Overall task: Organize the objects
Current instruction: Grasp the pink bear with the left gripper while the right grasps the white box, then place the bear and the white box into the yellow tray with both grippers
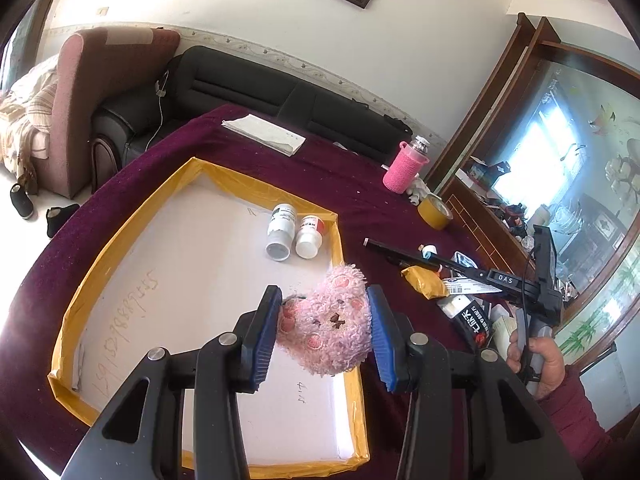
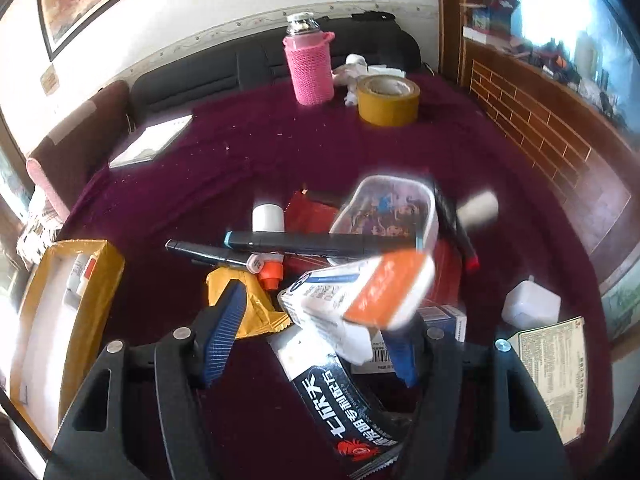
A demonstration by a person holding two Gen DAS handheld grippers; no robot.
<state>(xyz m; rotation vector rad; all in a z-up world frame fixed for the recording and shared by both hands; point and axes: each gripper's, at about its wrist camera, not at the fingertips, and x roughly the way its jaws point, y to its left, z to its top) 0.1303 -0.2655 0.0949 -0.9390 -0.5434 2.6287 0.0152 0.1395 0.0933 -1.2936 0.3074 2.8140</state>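
My left gripper (image 1: pixel 326 330) is shut on a fluffy pink plush toy (image 1: pixel 328 320) and holds it over the right side of a shallow white tray with yellow-taped walls (image 1: pixel 120 224). Two white pill bottles (image 1: pixel 294 232) lie in the tray's far right corner. My right gripper (image 2: pixel 312 328) is open above a pile of clutter: black markers (image 2: pixel 304 242), a white and orange box (image 2: pixel 360 292) that looks blurred, a black packet (image 2: pixel 344 404), a yellow pouch (image 2: pixel 256 308) and a clear lidded box (image 2: pixel 388 208).
A dark red cloth (image 2: pixel 240 152) covers the table. A pink-sleeved bottle (image 2: pixel 308 68), a roll of yellow tape (image 2: pixel 388 100) and a white pad (image 2: pixel 152 140) stand at the far side. A white charger (image 2: pixel 530 304) and a printed card (image 2: pixel 552 372) lie at the right.
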